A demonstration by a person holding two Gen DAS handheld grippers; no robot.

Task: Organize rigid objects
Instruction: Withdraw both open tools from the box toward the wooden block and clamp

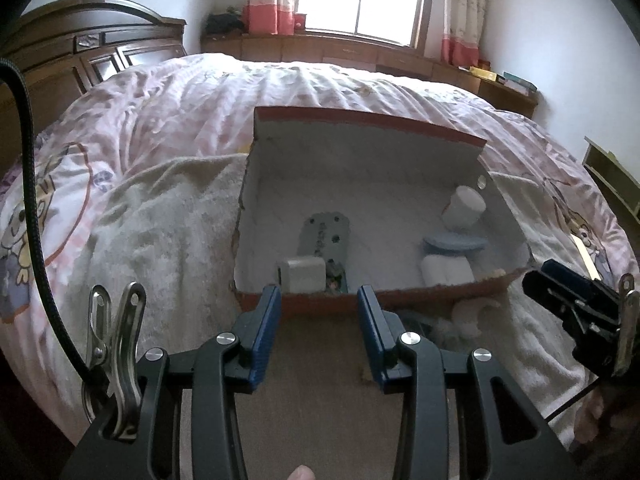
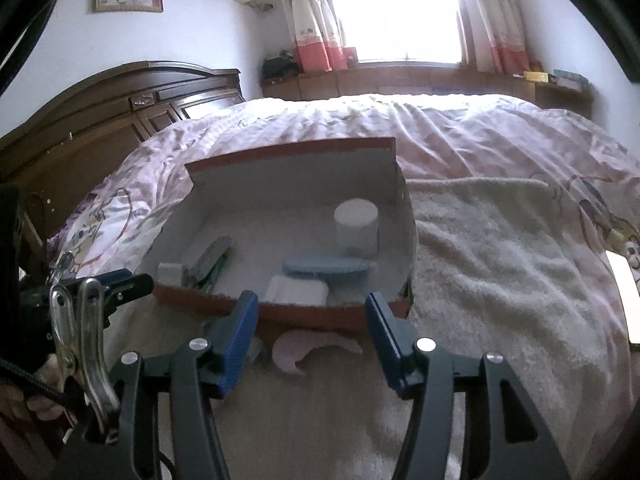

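Left gripper [image 1: 319, 304]: jaws apart, empty | Right gripper [image 2: 308, 314]: jaws apart, empty | Box [image 2: 280, 314]: on bed, lid up | Crescent piece [image 2: 308, 350]: near the box's front wall

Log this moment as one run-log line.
left gripper: open, empty | right gripper: open, empty | box: holds several items | crescent piece: outside, on towel

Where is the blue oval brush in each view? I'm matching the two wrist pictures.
Left wrist: blue oval brush lies right of centre, in the box's right half.
Right wrist: brush lies at centre, near the front wall.
Shared landmark: the white cylinder just behind it.
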